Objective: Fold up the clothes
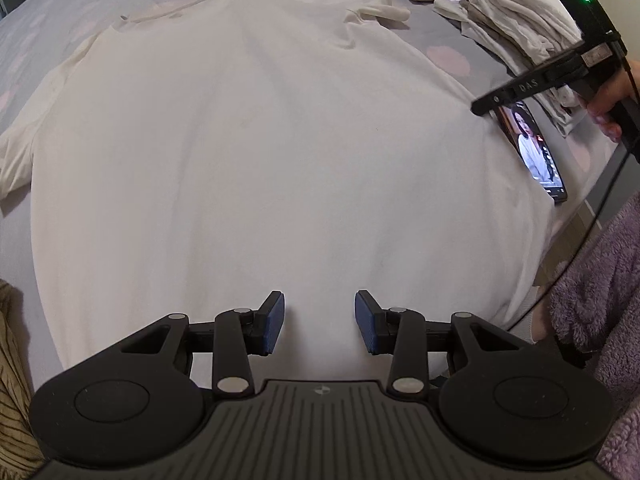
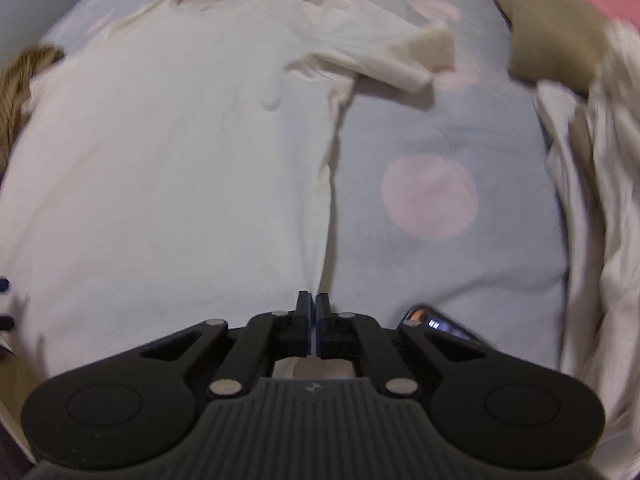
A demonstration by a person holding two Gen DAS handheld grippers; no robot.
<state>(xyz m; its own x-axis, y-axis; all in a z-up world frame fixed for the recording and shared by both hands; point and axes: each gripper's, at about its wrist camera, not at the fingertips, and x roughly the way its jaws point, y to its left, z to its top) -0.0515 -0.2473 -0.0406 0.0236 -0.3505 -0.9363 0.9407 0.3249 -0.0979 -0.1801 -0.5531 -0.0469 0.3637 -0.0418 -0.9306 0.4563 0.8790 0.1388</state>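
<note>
Right side edge of the shirt pinched for the first fold

The white T-shirt [image 1: 248, 152] lies flat on the bed [image 2: 432, 128]. The right gripper [image 2: 313, 312] seems clenched on its side seam; the left gripper [image 1: 319, 322] hovers released above the hem. A clean fold wants both corners lifted together.

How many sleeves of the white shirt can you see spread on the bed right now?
2. The left sleeve lies flat at the white shirt's left edge; the right sleeve is bunched near the collar end, toward the stack of folded clothes. None seem hidden.
</note>
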